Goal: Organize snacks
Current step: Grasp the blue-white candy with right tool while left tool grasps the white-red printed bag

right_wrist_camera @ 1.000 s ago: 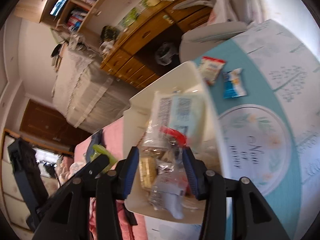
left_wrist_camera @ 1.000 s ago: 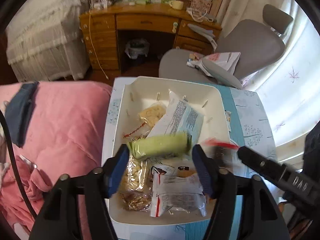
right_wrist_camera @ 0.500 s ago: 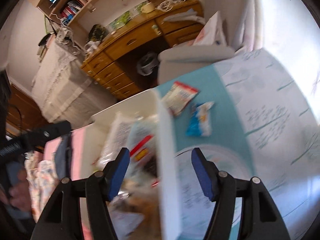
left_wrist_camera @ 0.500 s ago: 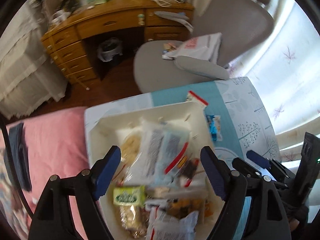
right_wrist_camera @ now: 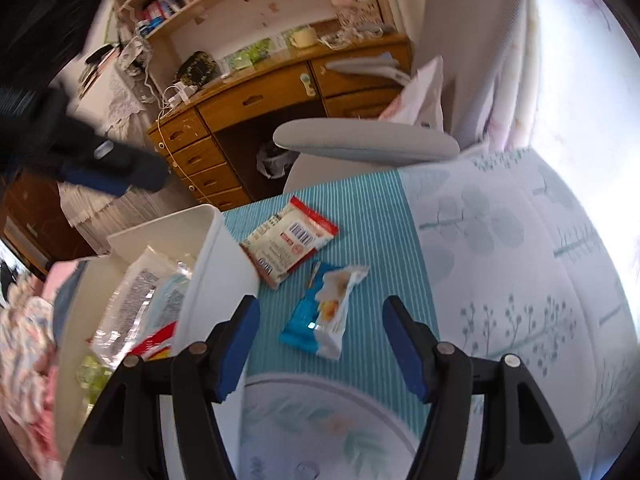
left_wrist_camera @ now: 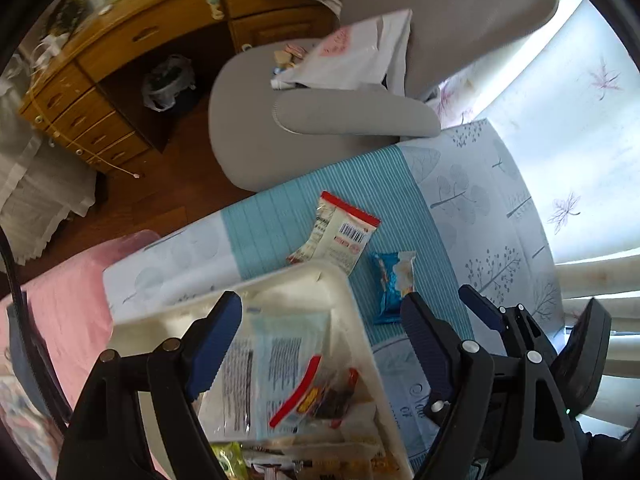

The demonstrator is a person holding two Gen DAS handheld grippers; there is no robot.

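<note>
In the left wrist view, the left tool [left_wrist_camera: 320,340] hangs over the far right corner of a white bin [left_wrist_camera: 280,280], its blue-padded jaws spread wide with nothing clamped between them. Below the jaws the bin holds a heap of snacks: a large clear packet with printed text [left_wrist_camera: 276,372] lies on top, with a red-striped wrapper [left_wrist_camera: 304,392] beside it and a green packet [left_wrist_camera: 228,456] at the bottom edge of the frame.

Two snacks lie outside the bin on the striped teal band of the tabletop [left_wrist_camera: 472,200]. A white packet with a red top edge [left_wrist_camera: 340,232] lies just past the bin's far rim, at the centre of the frame, and a blue packet [left_wrist_camera: 392,284] sits just to its lower right, beside the bin wall.

In the right wrist view, the right tool [right_wrist_camera: 320,344] is released too, its jaws parted and empty. The blue packet [right_wrist_camera: 324,312] lies on the tabletop [right_wrist_camera: 500,240] in line between them but a little beyond the pads, untouched. The red-edged white packet [right_wrist_camera: 288,244] lies up and left of it, against the bin's [right_wrist_camera: 216,264] outer wall. The left tool [right_wrist_camera: 112,168] shows blurred at the left of this frame.

A grey chair [left_wrist_camera: 332,128] stands past the tabletop, with a wooden desk [right_wrist_camera: 256,100] behind it.
</note>
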